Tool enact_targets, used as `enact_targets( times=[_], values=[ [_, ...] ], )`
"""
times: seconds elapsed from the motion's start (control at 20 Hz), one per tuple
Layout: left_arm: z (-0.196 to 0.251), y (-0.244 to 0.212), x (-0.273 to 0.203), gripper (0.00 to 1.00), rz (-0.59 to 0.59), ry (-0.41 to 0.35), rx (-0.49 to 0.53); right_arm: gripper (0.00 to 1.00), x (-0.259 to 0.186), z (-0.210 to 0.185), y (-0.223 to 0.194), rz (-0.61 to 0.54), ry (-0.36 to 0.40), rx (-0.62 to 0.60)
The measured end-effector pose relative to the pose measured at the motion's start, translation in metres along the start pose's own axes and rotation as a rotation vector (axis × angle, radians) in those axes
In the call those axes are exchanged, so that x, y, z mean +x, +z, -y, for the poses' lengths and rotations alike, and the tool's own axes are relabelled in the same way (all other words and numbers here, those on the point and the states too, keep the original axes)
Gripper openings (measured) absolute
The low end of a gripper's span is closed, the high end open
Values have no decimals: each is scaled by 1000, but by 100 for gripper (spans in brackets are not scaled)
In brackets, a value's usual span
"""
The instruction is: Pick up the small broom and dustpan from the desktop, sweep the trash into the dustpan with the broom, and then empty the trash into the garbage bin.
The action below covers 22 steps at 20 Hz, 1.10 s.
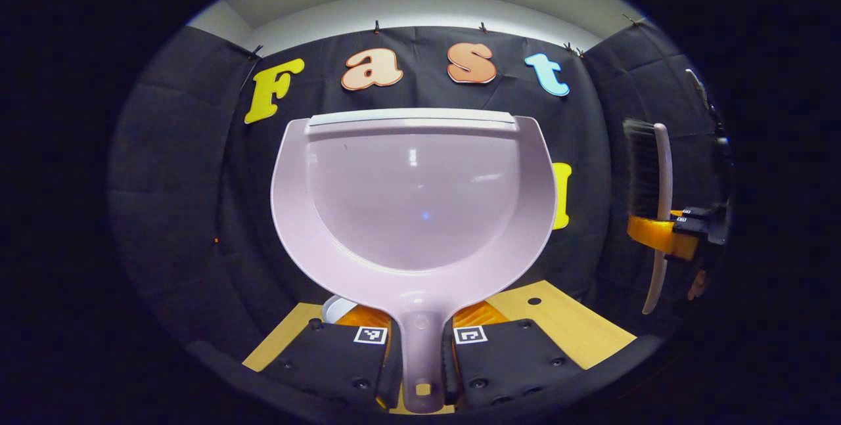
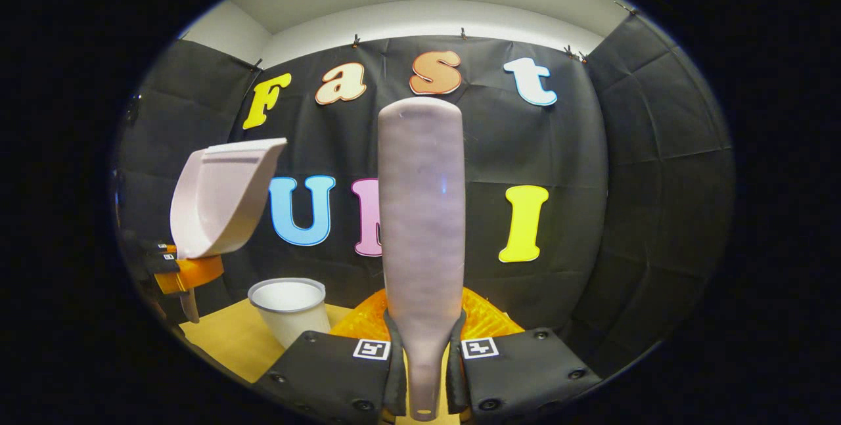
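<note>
A pale pink dustpan [image 1: 414, 201] stands upright in the left gripper view, its pan empty. My left gripper [image 1: 420, 346] is shut on its handle. To the right in that view, the small broom [image 1: 647, 169] with dark bristles is held upright in the air by my right gripper [image 1: 683, 231]. In the right gripper view the broom's pale back [image 2: 420, 215] rises straight up, and my right gripper [image 2: 424, 359] is shut on its handle. At the left there, the dustpan [image 2: 220, 198] hangs tilted above the left gripper [image 2: 174, 267].
A white garbage bin [image 2: 289, 310] stands open on the wooden table [image 2: 223, 339], below and to the right of the dustpan. Its rim [image 1: 335, 307] peeks out behind the left fingers. Black cloth walls close in the booth on three sides.
</note>
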<state>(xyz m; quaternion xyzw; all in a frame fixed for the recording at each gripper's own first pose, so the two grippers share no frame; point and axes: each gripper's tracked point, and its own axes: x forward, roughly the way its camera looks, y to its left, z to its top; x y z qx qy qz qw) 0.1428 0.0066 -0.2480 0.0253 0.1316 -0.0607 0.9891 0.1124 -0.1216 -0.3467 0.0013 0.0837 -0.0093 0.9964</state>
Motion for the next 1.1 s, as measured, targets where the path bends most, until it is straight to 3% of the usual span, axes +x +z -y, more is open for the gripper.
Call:
enact_targets(
  times=[0.05,0.1,0.15,0.25,0.35,0.4,0.55,0.6,0.8,0.9,0.95,1.1],
  values=[
    [-2,-1,1,21,-14,-13,-19,20,0,-3,1,5,5,-5],
    [-3,1,0,21,-23,-25,-40,25,0,-5,0,-2,8,-11],
    [-5,3,0,20,-21,-21,-48,20,0,-6,0,-3,11,-13],
    [-3,4,1,20,6,-10,-42,25,-1,-6,2,3,10,-6],
    [-3,7,0,20,27,-13,-39,20,-1,-7,0,-2,9,1],
    [-4,9,-1,19,41,-8,-37,25,-1,-10,0,1,11,0],
    [-4,8,-1,21,49,-11,-27,25,0,-18,-3,-4,25,-12],
    [-3,8,-1,20,46,-17,-26,20,0,-20,-1,-2,29,-16],
    [-3,8,1,21,51,-20,-39,25,0,-23,1,6,30,-28],
    [-3,7,1,20,54,-17,-48,20,0,-22,0,3,30,-28],
    [-2,6,1,21,51,-16,-44,25,0,-22,-1,4,28,-29],
    [0,7,0,21,55,-28,-43,20,1,-24,-2,6,29,-30]
  ],
)
